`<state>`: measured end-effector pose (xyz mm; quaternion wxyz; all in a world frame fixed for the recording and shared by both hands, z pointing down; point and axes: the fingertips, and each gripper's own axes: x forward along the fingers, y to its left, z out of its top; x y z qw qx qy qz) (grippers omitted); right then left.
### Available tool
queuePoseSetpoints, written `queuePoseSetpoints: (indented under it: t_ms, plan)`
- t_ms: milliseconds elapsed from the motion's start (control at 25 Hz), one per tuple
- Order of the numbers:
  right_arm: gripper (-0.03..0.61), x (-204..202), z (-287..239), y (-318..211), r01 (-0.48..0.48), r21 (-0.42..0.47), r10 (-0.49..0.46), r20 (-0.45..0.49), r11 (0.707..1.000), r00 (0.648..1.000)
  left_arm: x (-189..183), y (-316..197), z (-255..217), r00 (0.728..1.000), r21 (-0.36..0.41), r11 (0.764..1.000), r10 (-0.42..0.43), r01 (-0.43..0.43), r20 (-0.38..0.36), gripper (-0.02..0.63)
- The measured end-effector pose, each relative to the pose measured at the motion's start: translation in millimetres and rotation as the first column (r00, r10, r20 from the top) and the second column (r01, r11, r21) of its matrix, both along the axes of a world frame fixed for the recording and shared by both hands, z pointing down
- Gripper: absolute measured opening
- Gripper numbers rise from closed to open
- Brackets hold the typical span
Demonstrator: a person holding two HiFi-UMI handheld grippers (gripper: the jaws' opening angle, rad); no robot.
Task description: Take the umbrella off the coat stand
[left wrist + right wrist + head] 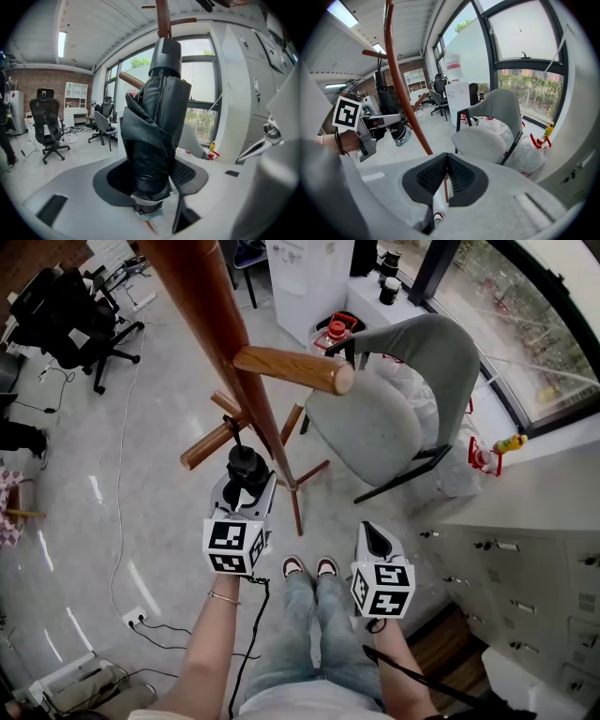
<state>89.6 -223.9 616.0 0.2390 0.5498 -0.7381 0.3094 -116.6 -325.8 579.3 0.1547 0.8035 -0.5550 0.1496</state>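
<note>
There is 1 brown wooden coat stand [211,306], and at least 3 round wooden pegs [291,369] show on it. 1 black folded umbrella [157,136] is there. 2 grey hand-held grippers are in view, the left tongs [246,486] and the right tongs [368,529], each carrying 1 black-and-white marker cube [234,545], so 2 cubes. 1 grey shell chair with black legs [375,418] stands on the floor. The left gripper view shows 2 black wheeled office chairs [45,119]. 2 red-and-white shoes [292,565] and 1 yellow plastic bottle [511,442] complete the count.
</note>
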Motion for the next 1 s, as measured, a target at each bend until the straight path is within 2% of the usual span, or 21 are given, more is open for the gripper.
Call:
queuePoseSetpoints:
  t_ms: [600, 1000]
  plan:
    - [0.005, 2.0, -21.3, 5.4, 0.035, 0.02, -0.035, 0.0, 0.999, 0.999, -6.2, 23.1, -36.1, 0.999, 0.045, 0.998, -0.051, 0.05, 0.013, 0.218]
    - [0.005, -5.5, -44.2, 8.2, 0.1, 0.046, -0.101, 0.017, 0.994, 0.995, -11.3, 45.1, -64.5, 0.995, 0.065, 0.993, -0.099, 0.098, 0.02, 0.218]
